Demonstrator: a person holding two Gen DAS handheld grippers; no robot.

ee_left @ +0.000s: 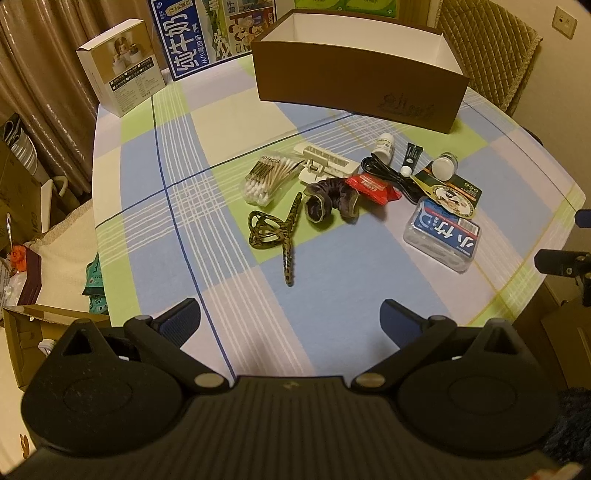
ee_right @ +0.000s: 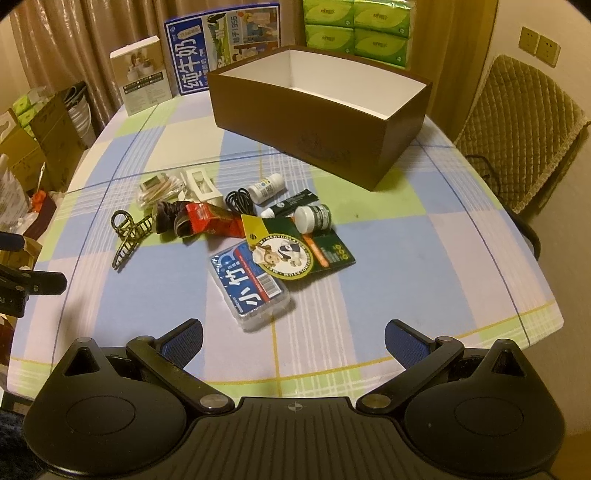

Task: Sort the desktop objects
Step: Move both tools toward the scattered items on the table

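Observation:
A heap of small objects lies mid-table: a leopard-print hair claw [ee_left: 275,230] [ee_right: 131,234], a dark scrunchie [ee_left: 330,201], a bag of cotton swabs [ee_left: 267,177], a red packet [ee_left: 373,188] [ee_right: 212,219], a black cable [ee_right: 240,199], two small white bottles [ee_right: 266,188] [ee_right: 314,218], a green card [ee_right: 299,251] and a clear floss-pick box [ee_left: 443,236] [ee_right: 249,286]. An open brown box [ee_left: 364,86] [ee_right: 317,122] stands behind them, white inside. My left gripper [ee_left: 291,319] hovers open near the hair claw. My right gripper [ee_right: 293,341] hovers open just short of the floss-pick box. Neither holds anything.
A checked cloth [ee_right: 424,258] covers the table. At the back stand a white carton [ee_left: 123,66], a blue milk carton [ee_left: 188,37] and green tissue packs [ee_right: 356,27]. A padded chair [ee_right: 517,129] sits at the right; cardboard boxes [ee_right: 44,133] crowd the floor at the left.

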